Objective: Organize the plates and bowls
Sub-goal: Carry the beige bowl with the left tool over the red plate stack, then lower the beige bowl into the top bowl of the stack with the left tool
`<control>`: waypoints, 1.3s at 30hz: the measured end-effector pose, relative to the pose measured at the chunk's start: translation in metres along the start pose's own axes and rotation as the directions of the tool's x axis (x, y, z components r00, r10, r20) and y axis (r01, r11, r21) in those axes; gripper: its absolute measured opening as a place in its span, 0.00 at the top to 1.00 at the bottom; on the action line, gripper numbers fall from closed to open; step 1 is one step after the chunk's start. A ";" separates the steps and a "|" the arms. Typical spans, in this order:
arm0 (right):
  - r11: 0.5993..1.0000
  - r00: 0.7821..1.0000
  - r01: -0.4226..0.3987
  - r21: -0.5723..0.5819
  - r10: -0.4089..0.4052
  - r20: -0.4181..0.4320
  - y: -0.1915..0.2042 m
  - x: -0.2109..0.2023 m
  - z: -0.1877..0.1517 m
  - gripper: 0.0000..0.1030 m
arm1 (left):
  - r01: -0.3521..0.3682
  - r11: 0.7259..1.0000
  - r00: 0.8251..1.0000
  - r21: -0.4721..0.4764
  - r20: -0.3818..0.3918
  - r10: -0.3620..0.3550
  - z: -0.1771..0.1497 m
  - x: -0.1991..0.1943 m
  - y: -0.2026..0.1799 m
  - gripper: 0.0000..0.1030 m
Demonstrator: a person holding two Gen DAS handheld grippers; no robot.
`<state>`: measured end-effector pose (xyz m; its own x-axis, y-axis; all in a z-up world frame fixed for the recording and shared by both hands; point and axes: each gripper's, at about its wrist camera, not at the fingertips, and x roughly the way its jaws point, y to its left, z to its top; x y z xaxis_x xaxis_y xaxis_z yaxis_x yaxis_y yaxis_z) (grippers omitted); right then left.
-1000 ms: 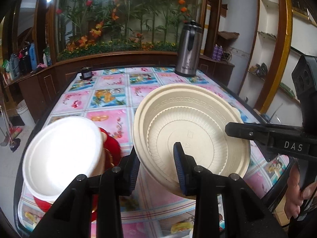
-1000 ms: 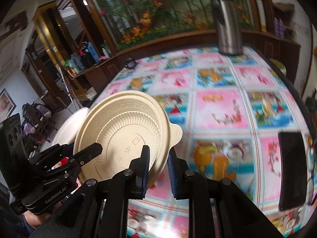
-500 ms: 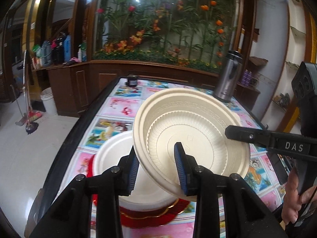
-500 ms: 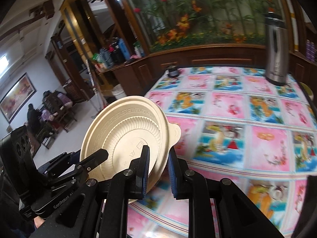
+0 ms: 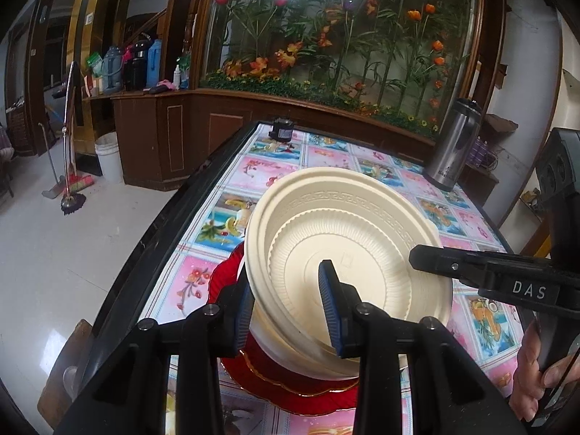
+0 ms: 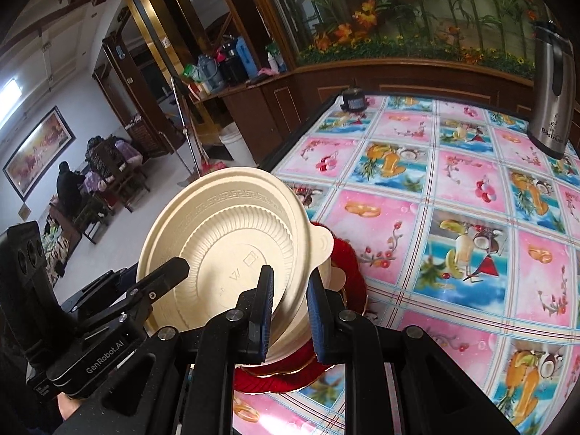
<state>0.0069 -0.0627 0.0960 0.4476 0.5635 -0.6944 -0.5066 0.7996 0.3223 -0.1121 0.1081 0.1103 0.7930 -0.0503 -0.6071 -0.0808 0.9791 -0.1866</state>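
A cream disposable bowl (image 5: 348, 253) with a ribbed inside and a patterned rim is tilted and held by both grippers. My left gripper (image 5: 286, 308) is shut on its near rim. My right gripper (image 6: 288, 308) is shut on its other edge near a small tab (image 6: 324, 244). The bowl sits just over a white bowl (image 5: 290, 355) that rests on a red plate (image 5: 290, 388) with a gold edge, near the table's left front. The red plate also shows in the right wrist view (image 6: 348, 272).
The table has a pink and blue fruit-print cloth (image 6: 453, 195) and a black edge (image 5: 152, 239). A steel thermos (image 5: 453, 145) stands at the far right. A small dark object (image 5: 282, 131) sits at the far edge. Open floor lies left of the table.
Both grippers have carried the cream bowl to the left and down over the white bowl on the red plate. Both grips are unchanged.
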 end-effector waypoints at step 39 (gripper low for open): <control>1.000 0.999 0.022 -0.010 -0.022 -0.030 -0.004 0.013 -0.008 0.66 | -0.019 1.000 1.000 -0.014 -0.010 0.019 -0.004 0.003 0.002 0.58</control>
<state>0.0091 -0.0607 0.0808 0.4362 0.5392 -0.7203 -0.5039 0.8096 0.3009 -0.1120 0.1090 0.1047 0.7853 -0.0340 -0.6181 -0.1040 0.9770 -0.1859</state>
